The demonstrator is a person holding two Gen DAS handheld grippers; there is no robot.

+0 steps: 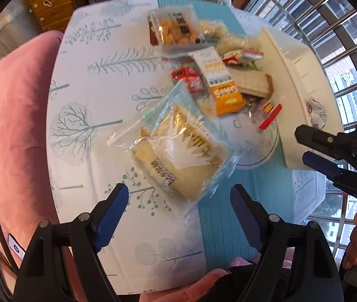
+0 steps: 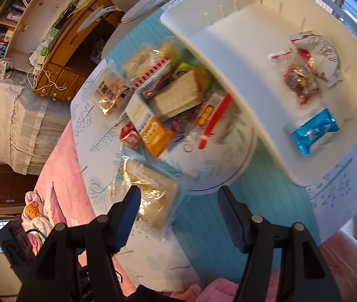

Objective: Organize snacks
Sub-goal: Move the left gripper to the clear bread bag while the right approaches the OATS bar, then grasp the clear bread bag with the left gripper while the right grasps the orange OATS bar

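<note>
Plainly, both jaws gape empty above seemingly bread packet point(image 1: 178, 151).

Warm daylight enters through the barred window point(image 1: 342, 58) at two o'clock in the left wrist view. Both pictures are bright, with soft shadows. Motion blur smears the snack packets point(image 2: 153, 105); glare flashes on their clear wrappers. Fisheye distortion bends the edges, and the corners go black.
</note>
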